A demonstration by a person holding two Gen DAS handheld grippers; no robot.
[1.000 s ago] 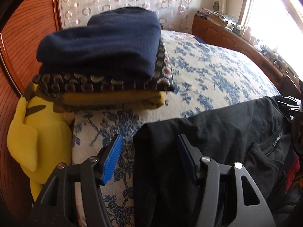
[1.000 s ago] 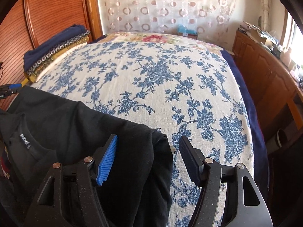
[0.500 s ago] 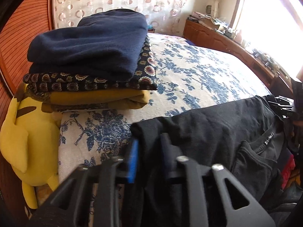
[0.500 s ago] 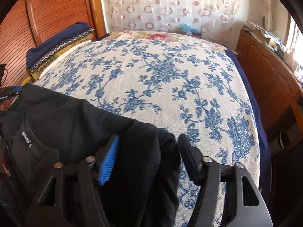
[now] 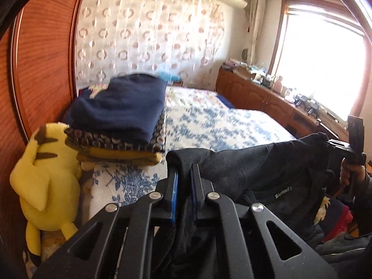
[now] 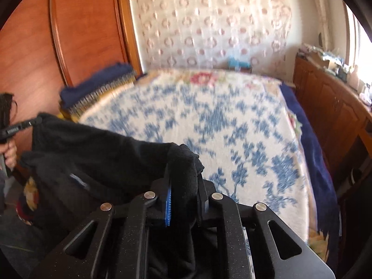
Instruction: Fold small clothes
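A black garment (image 5: 255, 162) with a neck label hangs stretched between both grippers above the near edge of the bed. In the left wrist view my left gripper (image 5: 184, 169) is closing, its blue pads pressing one bunched corner of the cloth. In the right wrist view my right gripper (image 6: 183, 174) is closing too, pinching the other corner of the black garment (image 6: 104, 148). Each view shows the other gripper and the hand holding it at its edge: the right gripper (image 5: 348, 148) and the left gripper (image 6: 14, 127).
A stack of folded clothes (image 5: 121, 111), navy on top, sits at the bed's left side by a yellow plush toy (image 5: 44, 181). The bed (image 6: 220, 121) has a blue-flowered cover. A wooden cabinet (image 6: 330, 107) runs along the right, a wooden panel (image 5: 41, 69) on the left.
Both grippers closed on the corners of the black garment, which lay on the bed edge. They then rose, lifting the cloth off the bed and tilting the views upward.
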